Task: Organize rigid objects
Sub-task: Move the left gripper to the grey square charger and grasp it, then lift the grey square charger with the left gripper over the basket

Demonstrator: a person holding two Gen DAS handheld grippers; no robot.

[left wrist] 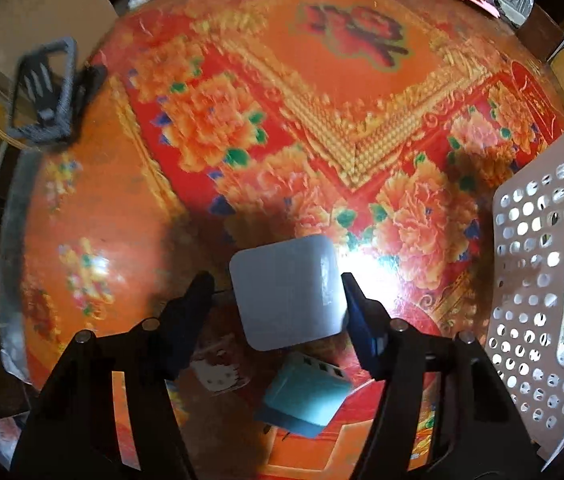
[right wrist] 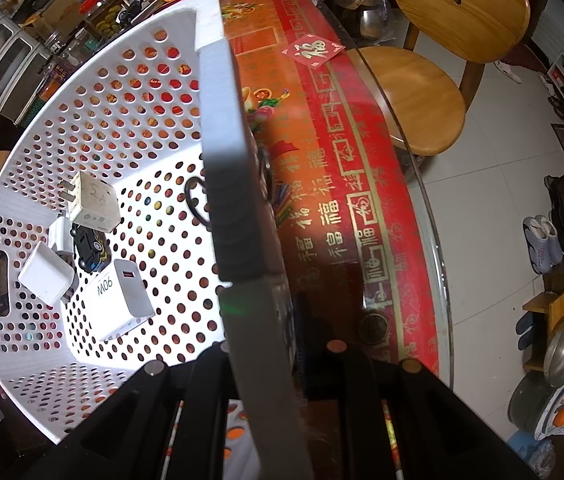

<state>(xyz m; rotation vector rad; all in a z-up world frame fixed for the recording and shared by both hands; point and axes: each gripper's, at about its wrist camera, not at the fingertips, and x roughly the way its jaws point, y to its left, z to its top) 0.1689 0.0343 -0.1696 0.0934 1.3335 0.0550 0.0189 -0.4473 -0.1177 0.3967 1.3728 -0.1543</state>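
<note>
— White plastic, smooth and rounded: that charger block [left wrist: 288, 292] sits between the fingers of the left claw [left wrist: 277, 300], but is it held?

— Not that I can confirm. The right finger [left wrist: 356, 304] looks to be against its edge, while the left finger [left wrist: 197, 300] stands clear of it with a gap. I'd call the claw part-open around the block, not clamped. No earlier view to compare.

— So what goes wrong?

— If it closes off-centre, the finger already touching pushes the block sideways across the glossy surface [left wrist: 282, 100] before the other one arrives. A slick casing could twist or squirt out. The teal adapter [left wrist: 306, 396] and the small cartoon-printed cube [left wrist: 219, 372] lie just beside it, nearer the camera, and could get nudged.

— And the other hand?

— The right claw [right wrist: 265, 344] is closed on the rim of the white perforated basket [right wrist: 213, 80], apparently steadying it. Several chargers, including one marked M06 [right wrist: 121, 300], and a toy car [right wrist: 89, 248] already lie inside.

— Risk there?

— A thin rim pinched from above could slip, or the basket could tip if pulled, spilling what's sorted.
</note>
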